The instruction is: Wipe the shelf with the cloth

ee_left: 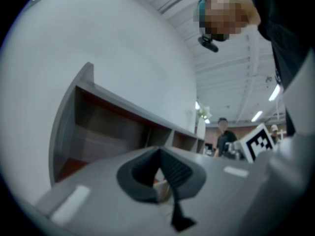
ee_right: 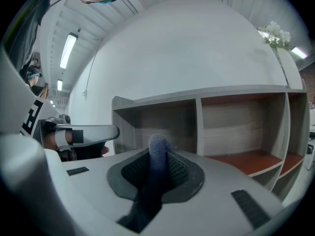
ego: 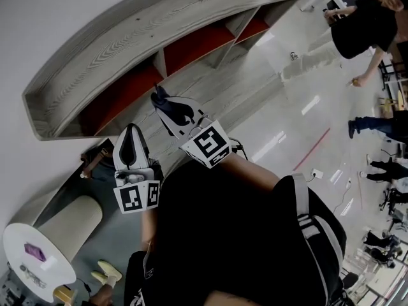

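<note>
Right claw: your right claw (ego: 167,107) is pinching the cloth (ee_right: 157,151). The dark blue fabric stands up between the two jaws and hangs down behind them, so a short end is ready to rub.
Left claw: your left claw (ee_left: 160,156) is pressed together, and I see nothing held in it. It sits at about 8 o'clock from the right one in the head view, so I judge it is only waiting.
Shelf: the shelf (ego: 127,50) is at 11 o'clock in the head view, against the white wall and apart from both claws. The cloth does not touch it yet.
Aim: in the right gripper view the left compartment (ee_right: 157,124) is straight ahead at 12 o'clock. You probably start there.
In the way: the compartments look bare. The upright divider (ee_right: 199,127) will interrupt a long stroke.
Around: flowers (ee_right: 274,32) stand on the top at 2 o'clock. A white round stand (ego: 25,247) is at 7 o'clock. A person (ego: 357,30) is on the glossy floor at 2 o'clock, well apart.
</note>
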Demonstrator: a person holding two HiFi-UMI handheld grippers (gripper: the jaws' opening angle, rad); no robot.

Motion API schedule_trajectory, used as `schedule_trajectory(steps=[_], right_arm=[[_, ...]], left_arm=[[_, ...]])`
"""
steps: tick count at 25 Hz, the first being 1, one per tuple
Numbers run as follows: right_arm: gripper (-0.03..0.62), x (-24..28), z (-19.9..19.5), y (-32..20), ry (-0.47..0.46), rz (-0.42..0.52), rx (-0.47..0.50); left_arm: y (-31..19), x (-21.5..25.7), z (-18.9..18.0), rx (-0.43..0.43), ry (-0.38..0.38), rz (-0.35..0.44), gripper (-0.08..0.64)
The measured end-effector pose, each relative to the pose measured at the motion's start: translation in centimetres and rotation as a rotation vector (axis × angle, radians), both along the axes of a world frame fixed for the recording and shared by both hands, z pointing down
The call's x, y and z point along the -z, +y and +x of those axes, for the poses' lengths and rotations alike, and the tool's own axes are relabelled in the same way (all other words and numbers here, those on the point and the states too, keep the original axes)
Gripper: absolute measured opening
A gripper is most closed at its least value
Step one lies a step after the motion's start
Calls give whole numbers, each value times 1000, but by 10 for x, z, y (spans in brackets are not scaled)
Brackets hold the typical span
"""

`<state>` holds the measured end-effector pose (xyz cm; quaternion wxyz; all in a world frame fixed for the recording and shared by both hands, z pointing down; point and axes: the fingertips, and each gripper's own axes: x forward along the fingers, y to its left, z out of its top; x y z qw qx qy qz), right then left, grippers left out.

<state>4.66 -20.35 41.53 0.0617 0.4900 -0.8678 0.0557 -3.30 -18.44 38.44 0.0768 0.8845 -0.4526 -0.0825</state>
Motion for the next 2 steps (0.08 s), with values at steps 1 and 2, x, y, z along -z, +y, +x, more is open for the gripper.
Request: schedule_trajectory(steps=[1, 2], right_arm=[[48, 1, 0, -1, 0, 2, 1], [48, 1, -1, -2, 0, 5, 1]], left_arm=[[-1, 0, -1, 1, 1, 1, 5], [-1, 0, -1, 2, 2, 1, 5]])
